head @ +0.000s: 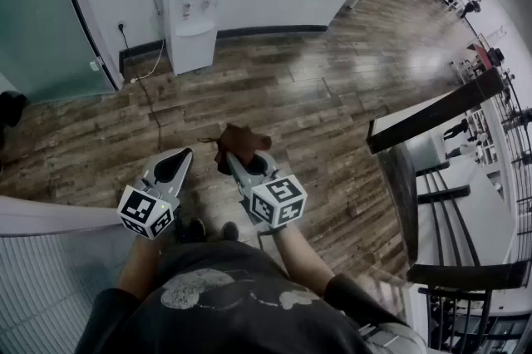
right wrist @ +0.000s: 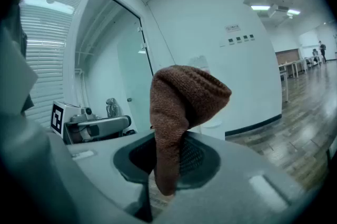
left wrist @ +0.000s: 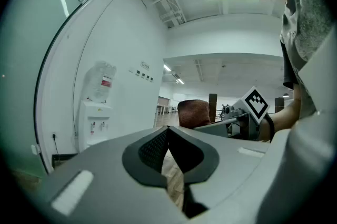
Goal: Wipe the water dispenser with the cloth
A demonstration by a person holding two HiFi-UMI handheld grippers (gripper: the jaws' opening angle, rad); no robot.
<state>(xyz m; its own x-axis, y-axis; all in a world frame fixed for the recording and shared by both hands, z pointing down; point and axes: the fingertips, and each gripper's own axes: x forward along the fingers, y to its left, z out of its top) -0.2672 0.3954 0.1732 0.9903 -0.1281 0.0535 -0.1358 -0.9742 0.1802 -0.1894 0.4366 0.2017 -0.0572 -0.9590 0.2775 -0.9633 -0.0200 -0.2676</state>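
The white water dispenser (head: 193, 12), a bottle on its top, stands against the far wall, well ahead of both grippers. The left gripper view shows the dispenser (left wrist: 96, 120) at left. A brown knitted cloth (head: 241, 143) sticks up from my right gripper (head: 233, 159), which is shut on it. In the right gripper view the cloth (right wrist: 181, 107) rises between the jaws of my right gripper (right wrist: 167, 150) and hides most of the dispenser. My left gripper (head: 180, 156) is held beside it, shut with nothing in it; its tips (left wrist: 167, 131) meet.
A power cord runs along the wooden floor (head: 332, 95) from a wall socket (head: 122, 27) left of the dispenser. A glass door (head: 33, 12) is at far left. A dark railing (head: 432, 115) and white tables stand to the right.
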